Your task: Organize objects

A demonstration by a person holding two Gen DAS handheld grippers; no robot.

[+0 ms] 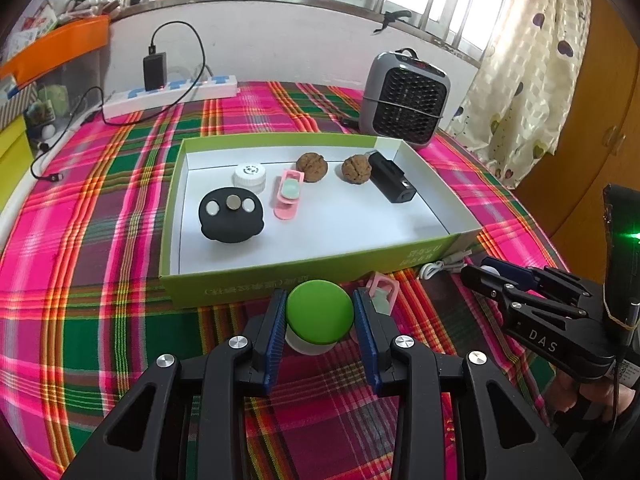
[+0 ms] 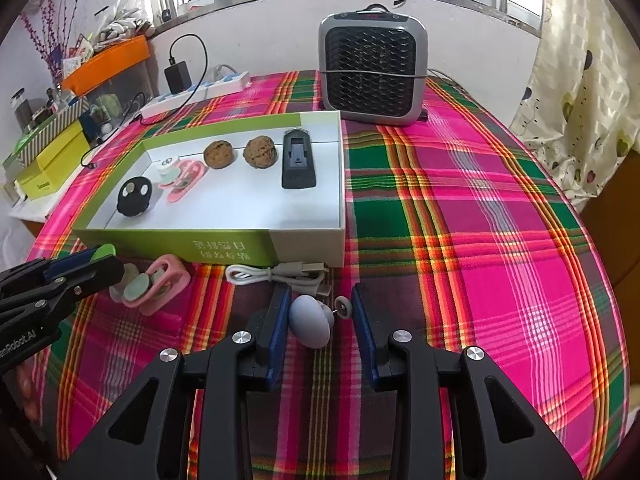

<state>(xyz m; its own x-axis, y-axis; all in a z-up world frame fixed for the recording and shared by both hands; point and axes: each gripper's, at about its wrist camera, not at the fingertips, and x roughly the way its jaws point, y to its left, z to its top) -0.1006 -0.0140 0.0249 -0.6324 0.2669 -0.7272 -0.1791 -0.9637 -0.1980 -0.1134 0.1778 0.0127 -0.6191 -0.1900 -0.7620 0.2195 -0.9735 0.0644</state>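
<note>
Left wrist view: the left gripper (image 1: 319, 316) has its blue pads set against both sides of a green-lidded jar (image 1: 319, 314), gripping it just in front of the green box (image 1: 280, 284) on the plaid tablecloth (image 1: 100, 300). A pink clip (image 1: 384, 292) lies beside the right pad. Right wrist view: the right gripper (image 2: 318, 316) stands with a pale blue rounded piece (image 2: 310, 320) between its jaws; the left pad touches it, while the right pad stands clear of a small disc on a pin (image 2: 343, 307) (contact on that side cannot be confirmed). A coiled white cable (image 2: 276, 274) lies just beyond, against the box wall. Inside the box, from left: a black round holder (image 1: 232, 220), a white cap (image 1: 249, 176), a second pink clip (image 1: 289, 194), two walnuts (image 1: 312, 166), and a black charger block (image 1: 391, 182). A grey fan heater (image 2: 372, 68) stands behind.
</note>
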